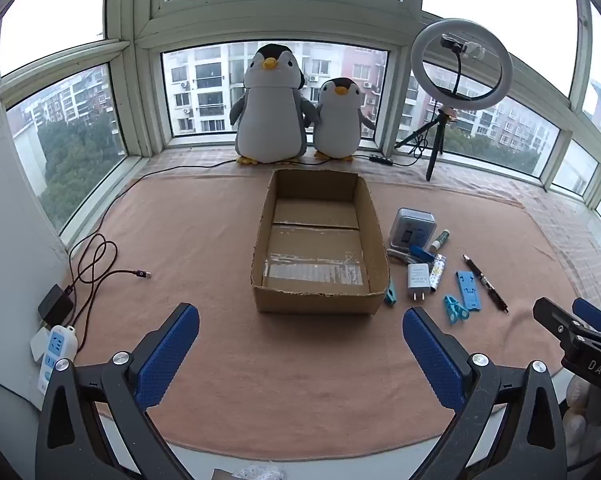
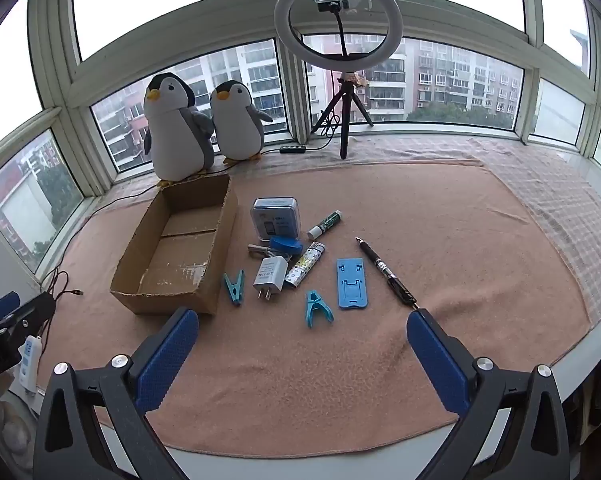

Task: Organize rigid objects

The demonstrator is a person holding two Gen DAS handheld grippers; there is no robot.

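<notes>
Left wrist view: the left gripper (image 1: 300,336) hangs spread wide and empty above a pink towel (image 1: 204,232), facing an empty brown cardboard box (image 1: 318,298).

Right wrist view: the right gripper (image 2: 302,340), released and empty, faces small items beside the box: a white charger (image 2: 269,275), blue phone stand (image 2: 351,283), black pen (image 2: 386,272) and teal clips (image 2: 317,309).

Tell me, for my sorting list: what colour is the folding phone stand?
Light blue phone stand; clearest in the right wrist view.
</notes>
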